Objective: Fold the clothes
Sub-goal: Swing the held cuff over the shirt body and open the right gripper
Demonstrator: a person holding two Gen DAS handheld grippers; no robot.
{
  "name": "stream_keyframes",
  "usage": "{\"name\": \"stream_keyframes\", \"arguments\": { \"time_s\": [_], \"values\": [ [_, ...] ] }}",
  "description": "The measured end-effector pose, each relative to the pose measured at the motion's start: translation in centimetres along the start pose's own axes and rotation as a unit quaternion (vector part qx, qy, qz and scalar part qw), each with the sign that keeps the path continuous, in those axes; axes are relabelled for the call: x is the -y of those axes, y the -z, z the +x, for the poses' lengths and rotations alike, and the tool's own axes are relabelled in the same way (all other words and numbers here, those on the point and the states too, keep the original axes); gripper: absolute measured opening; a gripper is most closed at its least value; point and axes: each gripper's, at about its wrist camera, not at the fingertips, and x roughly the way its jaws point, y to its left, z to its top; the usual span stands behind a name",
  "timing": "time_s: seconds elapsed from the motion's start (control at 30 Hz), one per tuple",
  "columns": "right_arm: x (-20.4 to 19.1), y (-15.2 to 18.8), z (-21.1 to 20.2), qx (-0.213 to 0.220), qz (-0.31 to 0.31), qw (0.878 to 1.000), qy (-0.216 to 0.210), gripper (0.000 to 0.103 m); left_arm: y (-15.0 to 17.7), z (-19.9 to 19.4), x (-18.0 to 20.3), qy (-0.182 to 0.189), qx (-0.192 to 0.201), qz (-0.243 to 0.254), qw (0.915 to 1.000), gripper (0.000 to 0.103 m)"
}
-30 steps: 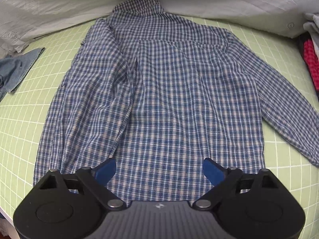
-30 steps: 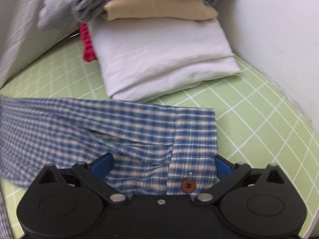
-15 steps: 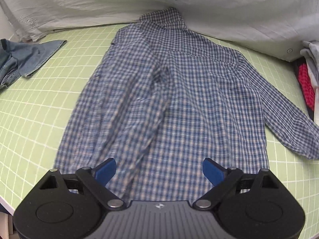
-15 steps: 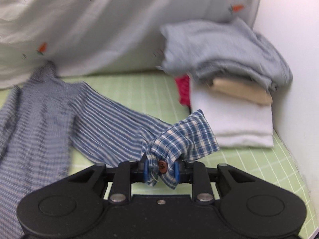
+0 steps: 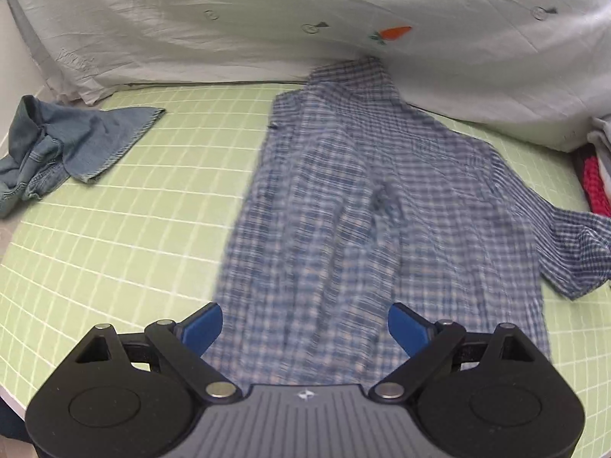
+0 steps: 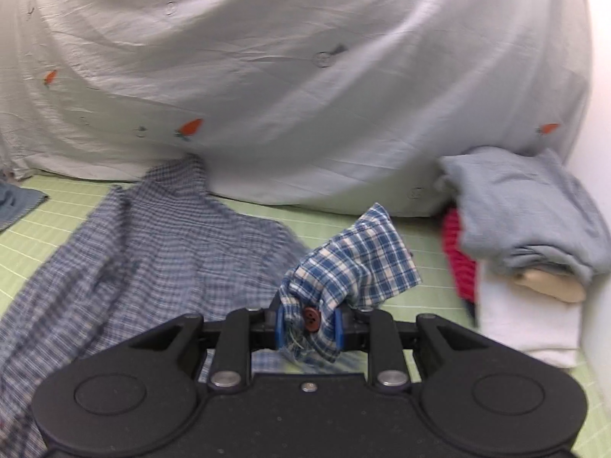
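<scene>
Here my right hand-held gripper (image 6: 308, 329) pinches the buttoned cuff (image 6: 345, 278) of the blue plaid shirt (image 5: 366, 206), lifted above the green grid mat (image 5: 114, 229) where the shirt lies spread out, while my left hand-held gripper (image 5: 305, 328) hovers wide open over its hem.

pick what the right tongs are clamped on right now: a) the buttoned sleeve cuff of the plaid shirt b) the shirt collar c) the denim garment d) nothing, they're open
a: in the right wrist view the right tongs are shut on the sleeve cuff of the plaid shirt, with its brown button showing between the blue pads and the cuff lifted off the green mat.
</scene>
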Motion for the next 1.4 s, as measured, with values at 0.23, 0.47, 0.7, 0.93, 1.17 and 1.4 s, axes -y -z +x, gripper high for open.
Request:
{"name": "stream_keyframes", "arguments": {
  "time_s": [0.23, 0.47, 0.7, 0.93, 1.17, 1.4],
  "values": [
    [-7.0, -2.3, 3.1, -0.005, -0.022, 0.998, -0.060, 0.024, -3.3, 2.4, -2.6, 0.005, 0.001, -0.027, 0.9996, 0.093],
    [-12.9, -4.1, 8.8, -0.045, -0.028, 0.991, -0.120, 0.088, -8.4, 5.5, -0.9, 0.020, 0.004, -0.001, 0.9998, 0.093],
    [-11.6, -2.3, 10.4, -0.094, 0.001, 0.992, -0.082, 0.095, -11.7, 7.0, 1.7, 0.023, 0.040, 0.016, 0.9988, 0.093],
    [-6.3, 1.2, 12.2, -0.152, 0.080, 0.985, 0.000, 0.095, -9.9, 10.5, 5.6, 0.048, -0.025, 0.071, 0.9960, 0.086],
    [-2.3, 3.3, 13.3, -0.181, 0.116, 0.975, 0.058, 0.096, -9.3, 14.1, 8.6, 0.082, -0.080, 0.082, 0.9900, 0.069],
    [-1.3, 4.1, 14.2, -0.203, 0.121, 0.970, 0.066, 0.096, -10.0, 16.7, 11.4, 0.097, -0.102, 0.098, 0.9851, 0.055]
  ]
}}
